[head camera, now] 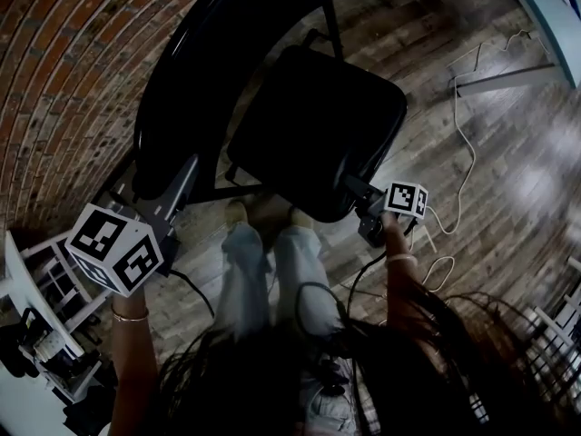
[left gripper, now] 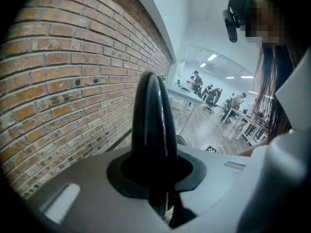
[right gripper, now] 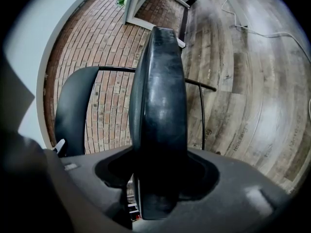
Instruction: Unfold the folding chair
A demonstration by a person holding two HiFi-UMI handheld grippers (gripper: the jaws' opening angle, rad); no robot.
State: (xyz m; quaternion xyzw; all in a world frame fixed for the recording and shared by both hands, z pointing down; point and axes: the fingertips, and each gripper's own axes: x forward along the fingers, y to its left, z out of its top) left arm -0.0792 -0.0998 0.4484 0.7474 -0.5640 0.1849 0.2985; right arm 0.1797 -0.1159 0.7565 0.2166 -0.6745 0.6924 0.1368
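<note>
Open-plan office: brick wall [left gripper: 58, 81], plank floor [head camera: 508, 171], people [left gripper: 197, 81] at long desks [left gripper: 245, 118], ceiling strip lights [left gripper: 212, 57].

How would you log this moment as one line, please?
left hand-held gripper: shut on backrest | right hand-held gripper: shut on seat edge | state: seat stands out from backrest
</note>
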